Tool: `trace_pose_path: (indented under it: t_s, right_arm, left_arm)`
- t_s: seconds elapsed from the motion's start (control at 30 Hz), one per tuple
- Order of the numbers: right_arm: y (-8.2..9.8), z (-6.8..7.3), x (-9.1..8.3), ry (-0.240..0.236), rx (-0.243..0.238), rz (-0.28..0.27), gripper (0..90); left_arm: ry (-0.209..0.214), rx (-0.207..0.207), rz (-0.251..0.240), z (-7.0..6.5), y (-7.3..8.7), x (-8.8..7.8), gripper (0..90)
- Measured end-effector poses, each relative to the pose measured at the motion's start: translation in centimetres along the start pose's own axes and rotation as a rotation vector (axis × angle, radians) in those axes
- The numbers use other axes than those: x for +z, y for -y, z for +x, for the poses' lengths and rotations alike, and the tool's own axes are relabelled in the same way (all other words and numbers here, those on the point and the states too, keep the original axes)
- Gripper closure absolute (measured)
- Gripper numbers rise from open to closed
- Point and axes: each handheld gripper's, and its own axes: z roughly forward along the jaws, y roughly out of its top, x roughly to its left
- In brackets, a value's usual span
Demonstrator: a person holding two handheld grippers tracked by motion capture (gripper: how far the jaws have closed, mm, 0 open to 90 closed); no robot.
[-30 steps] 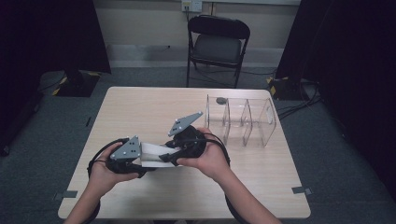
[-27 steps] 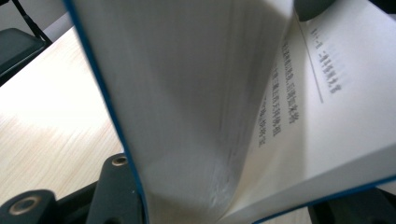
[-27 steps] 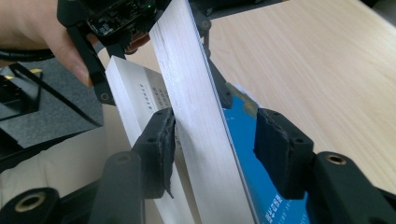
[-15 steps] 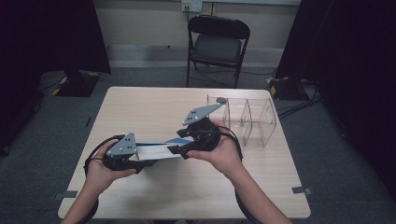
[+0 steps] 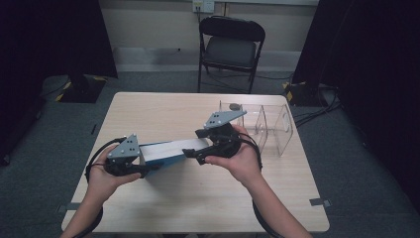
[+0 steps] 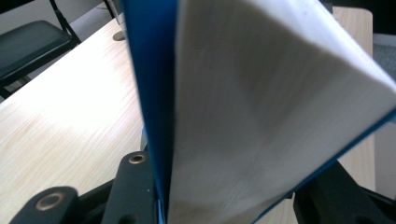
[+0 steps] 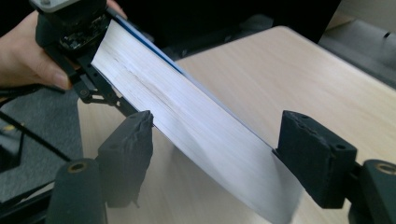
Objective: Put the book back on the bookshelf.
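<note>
Table; book end claw-hidden

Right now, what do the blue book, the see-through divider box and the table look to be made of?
The book: matte white paper pages, edges showing fine page lines, in a thin blue cover, probably card. The divider box: clear glossy plastic, likely acrylic, since the table shows through its walls. The table: pale wood grain, perhaps laminate, with a smooth, faintly shiny top.

Clear divided bin on wooden table; black folding chair behind.
</note>
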Motion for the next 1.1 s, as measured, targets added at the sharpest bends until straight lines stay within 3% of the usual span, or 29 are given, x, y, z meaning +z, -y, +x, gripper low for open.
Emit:
trace_pose_path:
  t_s: [0.17,0.37,0.47,0.93,1.1]
  right_arm:
    - [0.3,-0.6,-0.8,0.02,0.016,0.002,26.1]
    - [1.6,-0.7,-0.1,0.003,0.027,0.019,23.6]
    - [2.6,-0.6,0.7,0.027,0.009,0.054,22.2]
    - [7.4,-0.8,3.4,0.016,0.054,0.103,18.2]
    - [8.8,-0.9,3.9,0.018,0.061,0.115,17.9]
  left_arm:
    - [-0.033,-0.03,-0.014,0.6,0.0,-0.8,58.4]
    - [-0.078,-0.094,-0.029,1.3,0.2,-1.3,59.1]
    - [-0.1,-0.101,-0.036,1.6,0.3,-1.5,59.6]
    - [-0.157,-0.144,-0.027,2.0,0.4,-1.9,59.8]
    - [-0.21,-0.139,0.003,1.8,0.0,-2.1,59.3]
